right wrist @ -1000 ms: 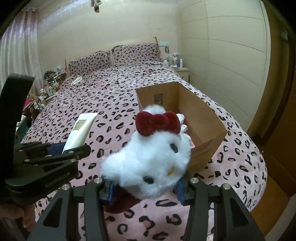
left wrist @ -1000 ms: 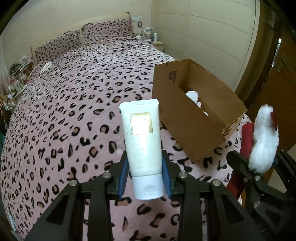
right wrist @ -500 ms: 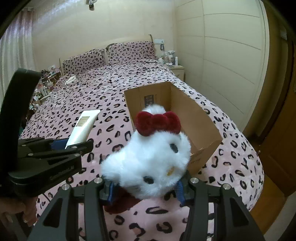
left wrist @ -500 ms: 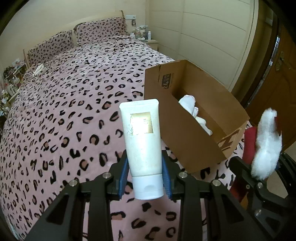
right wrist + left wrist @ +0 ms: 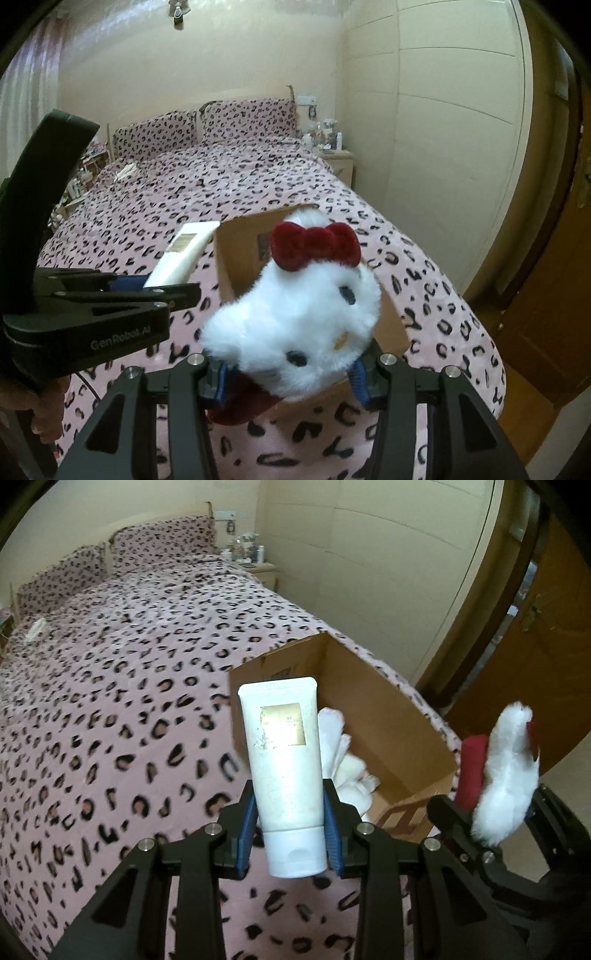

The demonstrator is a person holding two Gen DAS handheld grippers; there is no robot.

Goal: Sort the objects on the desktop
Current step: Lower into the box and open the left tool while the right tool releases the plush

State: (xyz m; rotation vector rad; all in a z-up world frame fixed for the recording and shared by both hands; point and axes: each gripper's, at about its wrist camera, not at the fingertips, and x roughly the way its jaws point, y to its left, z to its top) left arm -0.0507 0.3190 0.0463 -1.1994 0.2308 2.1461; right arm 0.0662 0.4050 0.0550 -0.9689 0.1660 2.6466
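So both tongs are loaded right now. The left tongs (image 5: 290, 834) are clamped tight on a white tube (image 5: 284, 768), cap end down by the blue pads, flat crimped end sticking up and away from the camera. There's a gold label patch on it, a bit scuffed. From the right wrist view the same tube (image 5: 184, 254) sits up in the air beside the near left corner of the cardboard box (image 5: 240, 258).

The right tongs (image 5: 290, 373) are squeezed partway shut around a fluffy white cat plush (image 5: 303, 317) with a dark red bow (image 5: 314, 245) on its head; the face is tipped sideways toward the camera and some red fabric pokes out underneath. In the left view the plush (image 5: 506, 775) shows side-on at the far right, next to the box.

The box (image 5: 388, 731) is open-topped and sits on the bed (image 5: 110, 701) near its right edge, toward the foot end, on a pink leopard-print cover. Something soft and white (image 5: 343, 760) is already lying inside it, partly hidden behind the tube; can't tell exactly what it is. Two matching pillows (image 5: 203, 127) are up at the head of the bed.
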